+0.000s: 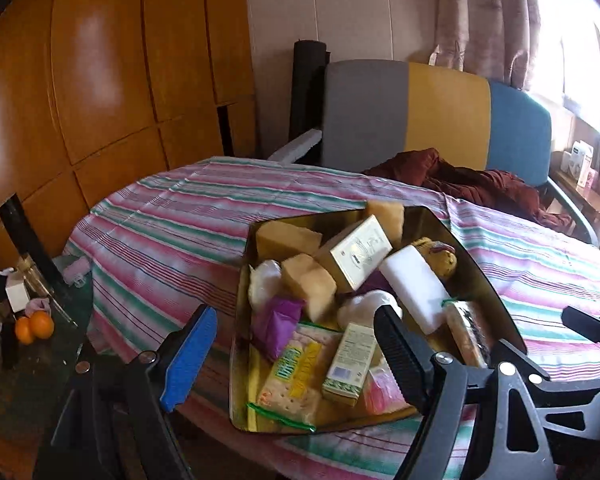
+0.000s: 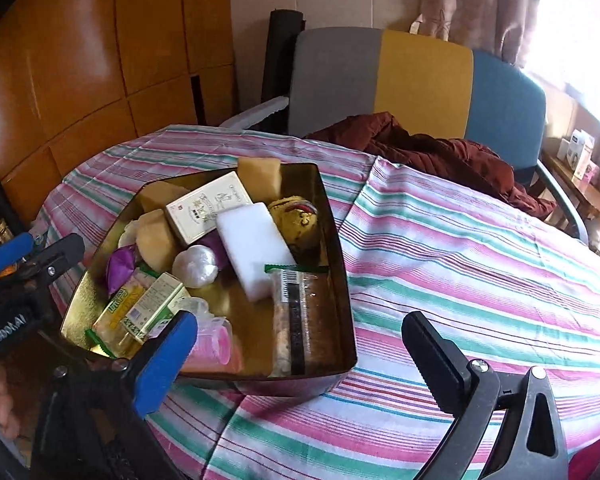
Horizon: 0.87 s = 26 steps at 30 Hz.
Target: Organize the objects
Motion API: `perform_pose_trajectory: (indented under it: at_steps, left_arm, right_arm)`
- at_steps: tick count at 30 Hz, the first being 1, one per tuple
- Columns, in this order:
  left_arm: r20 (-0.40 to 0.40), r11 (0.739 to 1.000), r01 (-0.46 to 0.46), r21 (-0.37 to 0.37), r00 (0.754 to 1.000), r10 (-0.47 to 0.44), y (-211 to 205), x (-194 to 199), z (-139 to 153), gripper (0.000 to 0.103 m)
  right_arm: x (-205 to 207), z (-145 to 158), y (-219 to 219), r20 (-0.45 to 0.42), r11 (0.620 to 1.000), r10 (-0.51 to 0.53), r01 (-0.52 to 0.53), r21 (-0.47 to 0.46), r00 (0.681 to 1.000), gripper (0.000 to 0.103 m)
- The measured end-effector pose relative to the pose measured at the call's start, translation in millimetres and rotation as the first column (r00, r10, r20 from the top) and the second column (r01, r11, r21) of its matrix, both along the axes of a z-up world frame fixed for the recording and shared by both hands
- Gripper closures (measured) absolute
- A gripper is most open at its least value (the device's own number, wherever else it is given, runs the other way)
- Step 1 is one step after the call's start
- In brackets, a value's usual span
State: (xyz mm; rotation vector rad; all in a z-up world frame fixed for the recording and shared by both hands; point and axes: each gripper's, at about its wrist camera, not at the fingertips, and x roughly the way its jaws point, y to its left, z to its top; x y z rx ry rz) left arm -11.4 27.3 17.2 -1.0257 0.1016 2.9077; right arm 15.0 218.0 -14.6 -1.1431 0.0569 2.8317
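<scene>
So there's a gold metal tin sitting on a table covered with a pink, green and white striped cloth, and it's stuffed with odds and ends: a white foam block lying across the middle, a cream carton with printing propped behind it, a few tan sponge chunks, a purple wrapper, a green and white box, a cracker pack with yellow lettering, something pink at the near end, and a clear bagged pack along the tin's right wall. The left gripper hangs over the near end of the tin with its fingers spread apart and nothing between them. The right gripper is at the tin's near right corner, fingers spread really wide, also empty and not touching anything I can see. Behind the table there's a chair with a grey, yellow and blue back and a dark red jacket dumped on it. Two oranges sit on a low surface off to the left.
</scene>
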Motion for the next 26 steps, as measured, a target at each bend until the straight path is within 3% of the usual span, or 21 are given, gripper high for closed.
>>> perform_pose_trajectory:
  at_steps: [8, 26]
  left_arm:
    - [0.049, 0.999, 0.028, 0.027, 0.998, -0.029, 2, 7, -6, 0.021]
    - [0.035, 0.999, 0.032, 0.037, 0.999, -0.033, 2, 8, -12, 0.025]
  right_arm:
    - [5, 4, -5, -0.017, 1.0, -0.003, 0.003, 0.009, 1.0, 0.0]
    - [1, -3, -7, 0.005, 1.0, -0.01, 0.01, 0.006, 1.0, 0.0]
